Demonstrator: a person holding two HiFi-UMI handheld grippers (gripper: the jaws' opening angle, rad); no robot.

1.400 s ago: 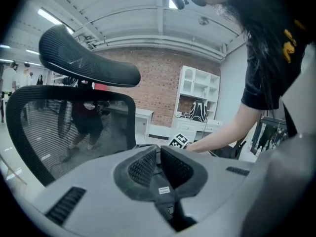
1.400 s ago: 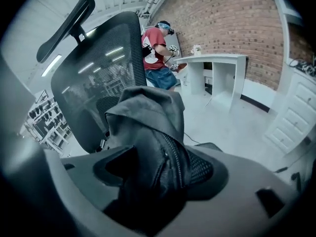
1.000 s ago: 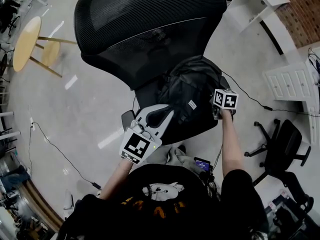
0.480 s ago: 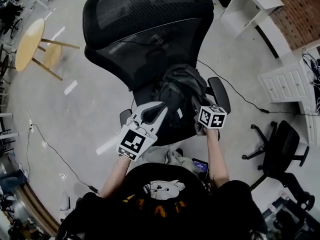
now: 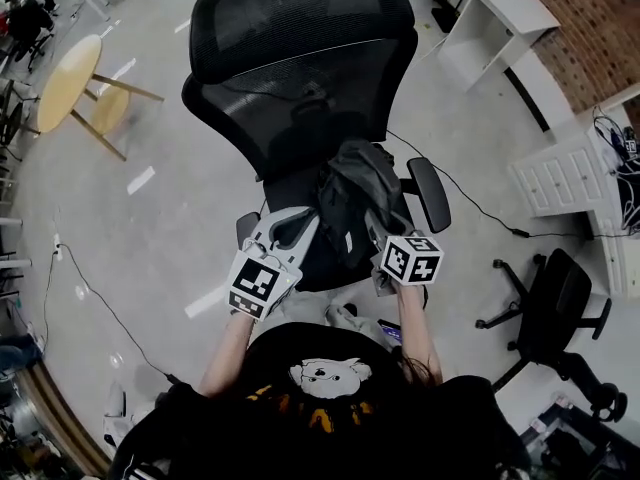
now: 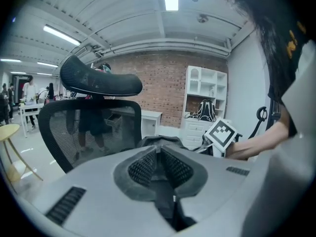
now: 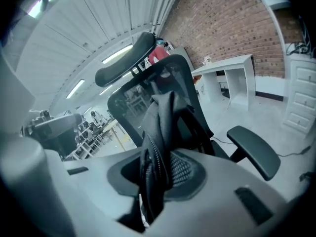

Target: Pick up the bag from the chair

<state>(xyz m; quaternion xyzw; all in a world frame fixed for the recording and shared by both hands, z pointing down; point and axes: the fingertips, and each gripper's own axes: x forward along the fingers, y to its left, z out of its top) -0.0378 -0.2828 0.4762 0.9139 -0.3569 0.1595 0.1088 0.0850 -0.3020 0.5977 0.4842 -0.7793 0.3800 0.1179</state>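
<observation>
Bag [image 5: 352, 190] upright, long axis vertical, in right tongs [image 7: 157, 174].

The left gripper [image 6: 158, 151] has its ribbed pads [image 6: 143, 168] closed together. Just behind the tips the dark bag [image 6: 174, 140] shows; contact cannot be judged. Further back stands the mesh chair [image 6: 89, 130], and a white shelf [image 6: 205, 95] at a brick wall [image 6: 158, 80].
</observation>
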